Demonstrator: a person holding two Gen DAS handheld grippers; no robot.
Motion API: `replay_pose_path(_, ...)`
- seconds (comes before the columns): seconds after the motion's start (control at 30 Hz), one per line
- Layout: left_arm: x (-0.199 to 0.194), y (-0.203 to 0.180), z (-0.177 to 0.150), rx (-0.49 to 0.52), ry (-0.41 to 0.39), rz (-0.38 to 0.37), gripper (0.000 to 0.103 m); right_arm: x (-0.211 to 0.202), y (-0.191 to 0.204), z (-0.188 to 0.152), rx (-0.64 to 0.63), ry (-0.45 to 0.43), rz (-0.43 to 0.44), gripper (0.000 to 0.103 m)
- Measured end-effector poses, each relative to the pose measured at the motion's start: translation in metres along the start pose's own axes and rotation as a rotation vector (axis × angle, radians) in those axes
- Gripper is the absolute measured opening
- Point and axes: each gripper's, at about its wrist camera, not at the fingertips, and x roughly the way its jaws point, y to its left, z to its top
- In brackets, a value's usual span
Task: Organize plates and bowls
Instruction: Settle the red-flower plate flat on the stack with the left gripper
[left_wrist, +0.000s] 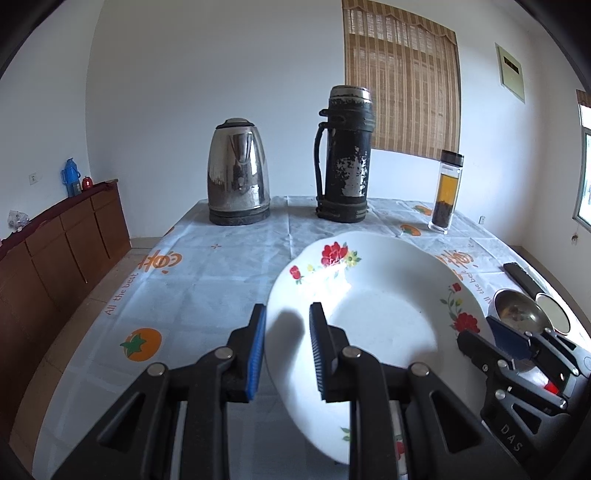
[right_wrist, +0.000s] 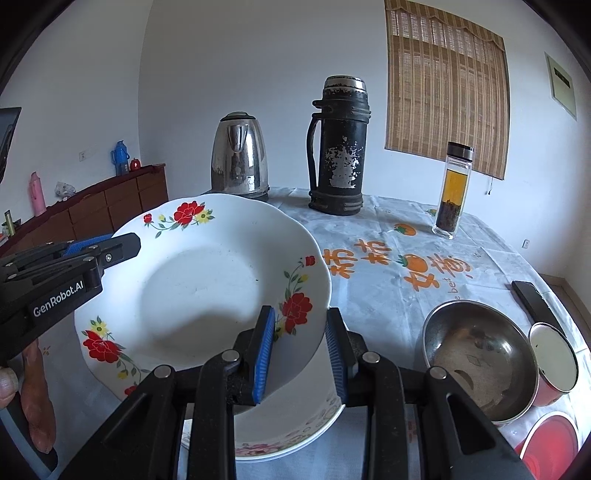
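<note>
A: Status? Both tools (left_wrist: 287, 352) (right_wrist: 300, 356) clamped on plate (right_wrist: 207, 280) rim, opposite edges, raised above second plate (right_wrist: 295, 439) on table (right_wrist: 388, 295).
B: Risk: uneven lowering, slipped rim, chipped plates.

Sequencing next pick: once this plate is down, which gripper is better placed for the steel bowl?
Right. The steel bowl sits just beside the right gripper; the left gripper holds the floral plate's opposite rim, farther away.

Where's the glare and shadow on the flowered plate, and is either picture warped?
Left wrist view: a bright glare patch on the flowered plate near its far rim, the left gripper shadowing its near side. Right wrist view: soft shadow in the plate's well. Both views bulge fisheye-style, with dark corners.
</note>
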Motion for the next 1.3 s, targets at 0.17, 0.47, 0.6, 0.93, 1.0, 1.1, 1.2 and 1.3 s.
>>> replay_pose_path(0.17,0.005,-0.010,0.002,0.000,0.008,-0.009,0.020,0.002,-0.009,0.001,0.015,0.008,-0.019,0.030)
replay_pose_path(0.47,0.011,-0.022,0.000,0.000,0.022,-0.029,0.020,0.001,-0.020,-0.002,0.022,0.012,-0.050,0.030)
replay_pose_path(0.6,0.014,-0.027,-0.004,0.012,0.033,-0.041,0.020,0.000,-0.024,-0.004,0.019,0.015,-0.067,0.030)
replay_pose_path(0.93,0.022,-0.029,-0.011,0.023,0.062,-0.039,0.020,0.007,-0.023,-0.009,-0.001,0.053,-0.089,0.030)
replay_pose_path(1.0,0.025,-0.030,-0.013,0.026,0.071,-0.042,0.020,0.009,-0.023,-0.010,-0.001,0.061,-0.091,0.030)
replay_pose_path(1.1,0.027,-0.031,-0.015,0.035,0.080,-0.043,0.020,0.010,-0.024,-0.011,-0.002,0.066,-0.099,0.030)
replay_pose_path(1.2,0.027,-0.029,-0.017,0.037,0.082,-0.040,0.020,0.010,-0.022,-0.011,-0.015,0.067,-0.104,0.030)
replay_pose_path(1.3,0.029,-0.028,-0.018,0.038,0.090,-0.039,0.020,0.014,-0.019,-0.013,-0.033,0.083,-0.105,0.030)
